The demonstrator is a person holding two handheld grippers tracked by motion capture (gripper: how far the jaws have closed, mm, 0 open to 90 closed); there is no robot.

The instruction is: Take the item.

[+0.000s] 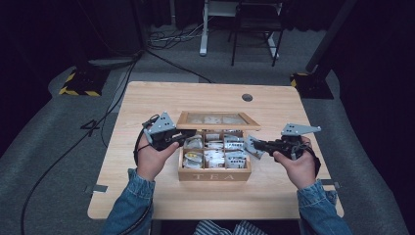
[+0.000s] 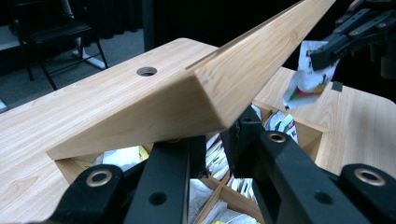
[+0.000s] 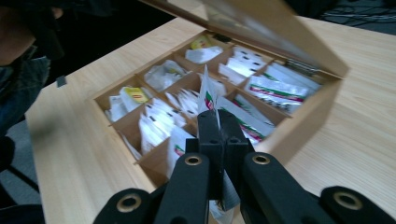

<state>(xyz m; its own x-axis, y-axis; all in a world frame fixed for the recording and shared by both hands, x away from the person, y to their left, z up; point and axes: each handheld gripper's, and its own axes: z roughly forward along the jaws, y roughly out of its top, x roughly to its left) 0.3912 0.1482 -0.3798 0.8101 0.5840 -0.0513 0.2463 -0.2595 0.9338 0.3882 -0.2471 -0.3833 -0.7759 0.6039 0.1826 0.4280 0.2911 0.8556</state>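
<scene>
The left hand-held gripper (image 1: 182, 137) is clamping the tea box lid's (image 1: 218, 120) left edge, propping it raised above the tea box (image 1: 214, 175) mid-worktop (image 1: 147, 103). The right hand-held gripper (image 1: 256, 144) is pinching a tea bag (image 1: 253, 147) just right of the box, held on edge, with both hands reaching inward from the near side.

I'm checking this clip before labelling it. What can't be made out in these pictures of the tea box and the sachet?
- Print on the tea sachet: blurred in the left gripper view, edge-on between the right claw jaws in its own view.
- Left claw pads: hidden under the lid.
- Sachets in the tea box: too small in the high view.
- Rear compartments: covered by the lid.
</scene>
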